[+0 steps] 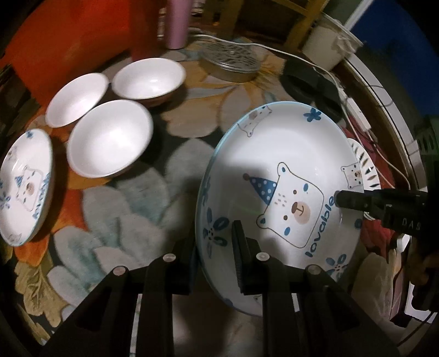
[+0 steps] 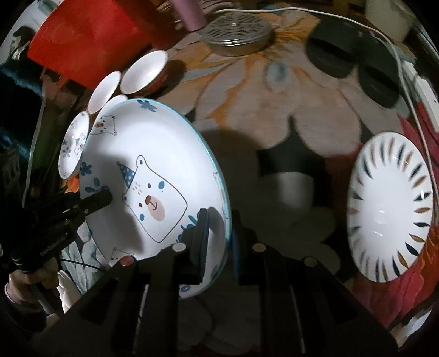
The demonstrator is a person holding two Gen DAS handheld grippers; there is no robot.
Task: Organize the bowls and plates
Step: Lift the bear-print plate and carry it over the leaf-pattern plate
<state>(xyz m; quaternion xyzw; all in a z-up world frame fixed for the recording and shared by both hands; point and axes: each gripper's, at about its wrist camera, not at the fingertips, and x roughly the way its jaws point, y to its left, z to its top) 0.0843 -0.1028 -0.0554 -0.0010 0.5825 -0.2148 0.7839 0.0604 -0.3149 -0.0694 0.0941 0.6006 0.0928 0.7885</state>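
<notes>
A large bear-print plate [image 1: 274, 170] [image 2: 153, 153] is held above the floral tablecloth by both grippers. My left gripper [image 1: 216, 247] is shut on its near rim and also shows at the left of the right wrist view [image 2: 101, 201]. My right gripper [image 2: 216, 239] is shut on the opposite rim and shows at the right of the left wrist view [image 1: 343, 199]. A second bear plate [image 1: 26, 184] lies at the left. Three white bowls [image 1: 109, 137] [image 1: 76, 98] [image 1: 149, 78] stand beside it. A leaf-pattern plate [image 2: 389, 206] lies at the right.
A metal strainer lid [image 1: 230, 59] [image 2: 237, 31], a pink tumbler [image 1: 177, 24], two black round lids [image 2: 329, 52], a white cable [image 2: 406, 71] and a red box [image 2: 90, 35] sit at the back. A white rice cooker [image 1: 329, 44] stands at the far right.
</notes>
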